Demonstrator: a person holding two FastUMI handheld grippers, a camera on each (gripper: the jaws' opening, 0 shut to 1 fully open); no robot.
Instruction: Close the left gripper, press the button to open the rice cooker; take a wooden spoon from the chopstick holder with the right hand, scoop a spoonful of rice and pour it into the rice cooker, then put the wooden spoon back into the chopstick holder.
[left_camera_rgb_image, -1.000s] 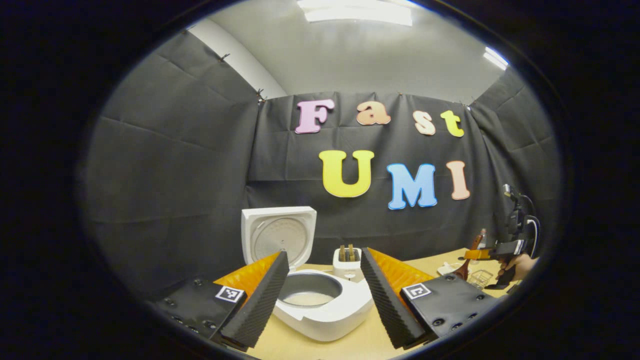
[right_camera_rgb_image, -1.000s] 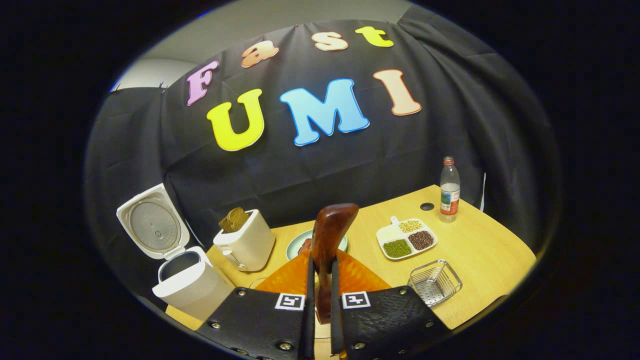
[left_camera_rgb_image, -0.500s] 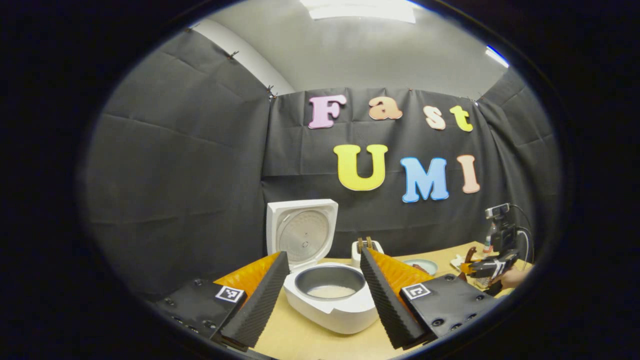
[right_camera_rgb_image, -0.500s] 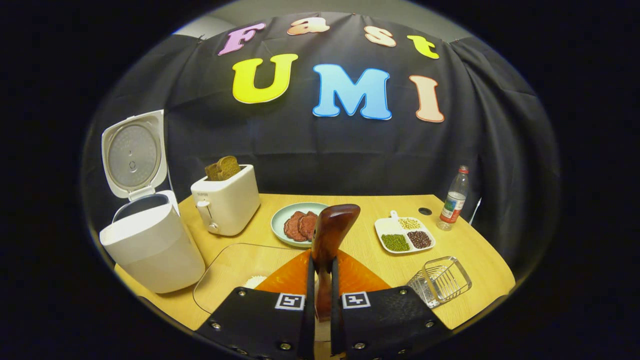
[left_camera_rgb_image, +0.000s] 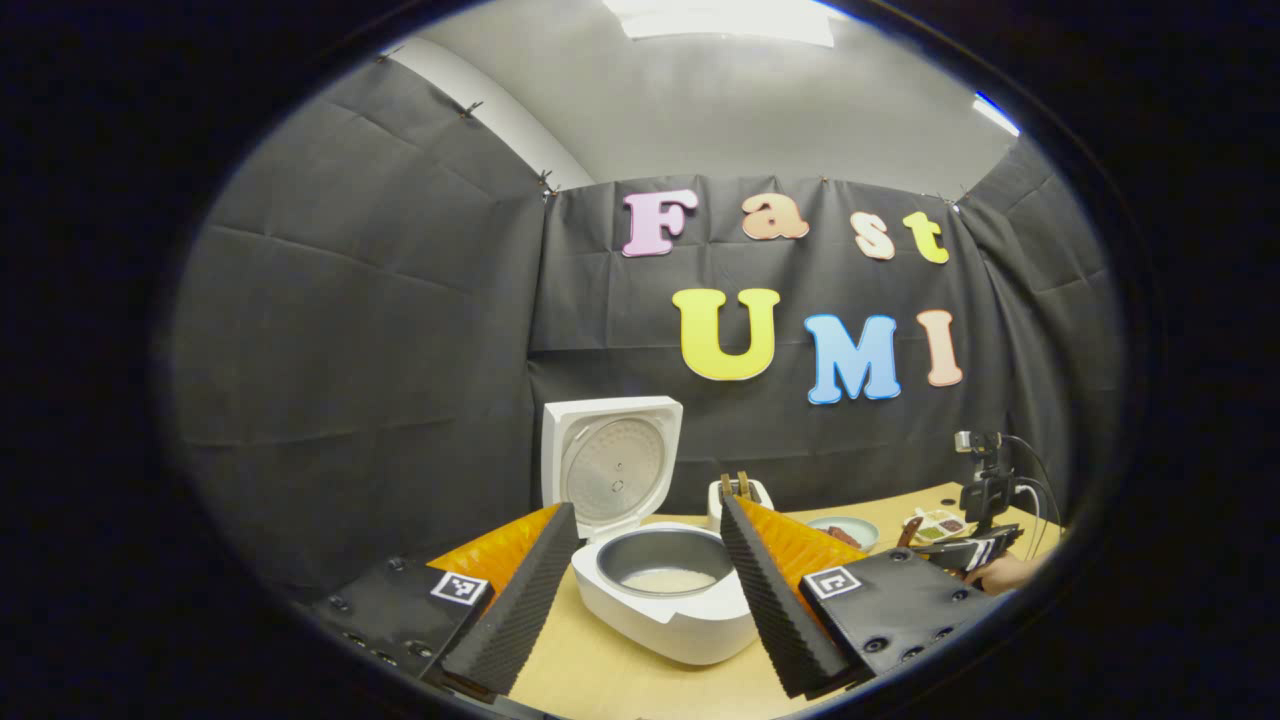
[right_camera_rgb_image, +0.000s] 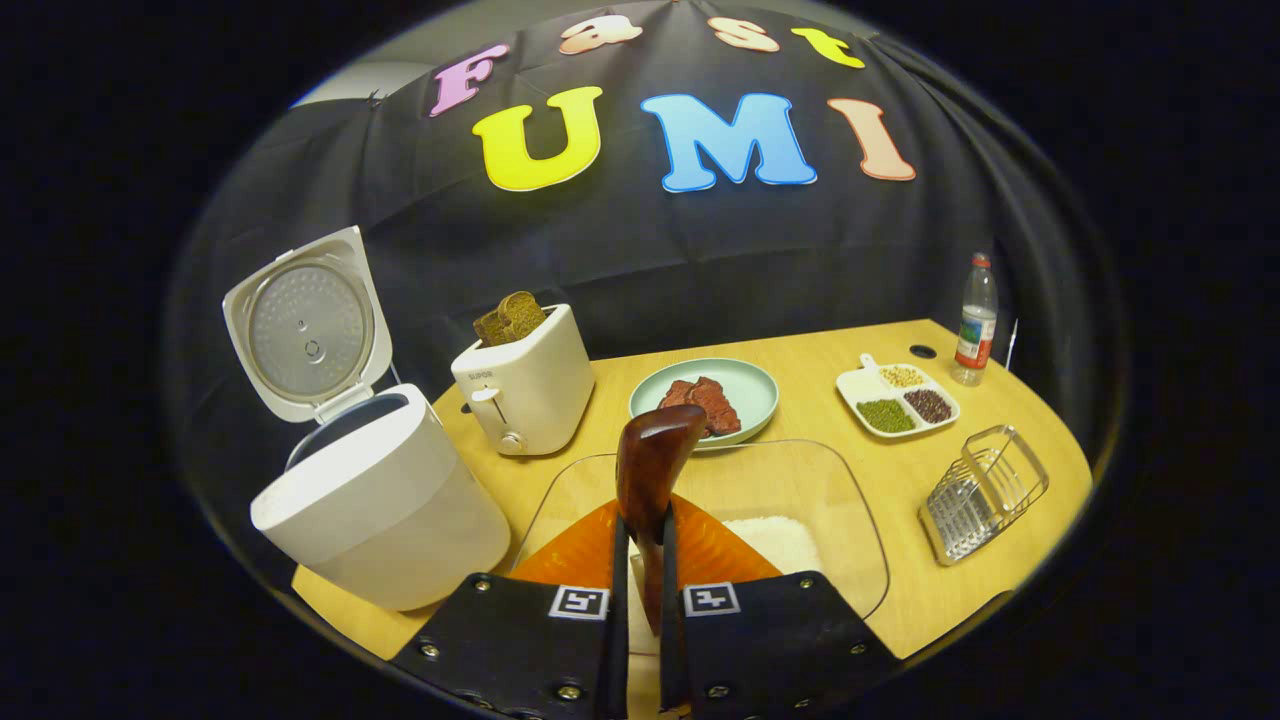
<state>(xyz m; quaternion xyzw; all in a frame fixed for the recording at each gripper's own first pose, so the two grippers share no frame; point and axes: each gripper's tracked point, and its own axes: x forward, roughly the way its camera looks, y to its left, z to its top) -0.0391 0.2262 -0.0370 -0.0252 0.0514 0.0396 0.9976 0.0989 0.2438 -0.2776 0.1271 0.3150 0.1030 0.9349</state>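
Note:
The white rice cooker (left_camera_rgb_image: 668, 610) (right_camera_rgb_image: 375, 510) stands with its lid (left_camera_rgb_image: 612, 462) (right_camera_rgb_image: 308, 325) up; a thin layer of rice lies in the pot. My left gripper (left_camera_rgb_image: 645, 585) is open, its fingers framing the cooker from the near side. My right gripper (right_camera_rgb_image: 640, 600) is shut on the dark wooden spoon (right_camera_rgb_image: 652, 470), whose bowl points up above a clear glass dish (right_camera_rgb_image: 845, 500) holding white rice (right_camera_rgb_image: 772, 540). The wire chopstick holder (right_camera_rgb_image: 982, 492) stands at the right. The right gripper (left_camera_rgb_image: 968, 553) and a hand (left_camera_rgb_image: 1003, 572) appear far right in the left gripper view.
A white toaster (right_camera_rgb_image: 525, 385) with bread stands behind the glass dish. A green plate with meat (right_camera_rgb_image: 704, 390), a divided white dish of beans (right_camera_rgb_image: 898, 400) and a water bottle (right_camera_rgb_image: 975, 320) sit farther back on the wooden table (right_camera_rgb_image: 1020, 440).
My right gripper tipped downward with the spoon, so the glass dish and rice came into view beneath it. The left gripper drew back slightly from the cooker and stayed open.

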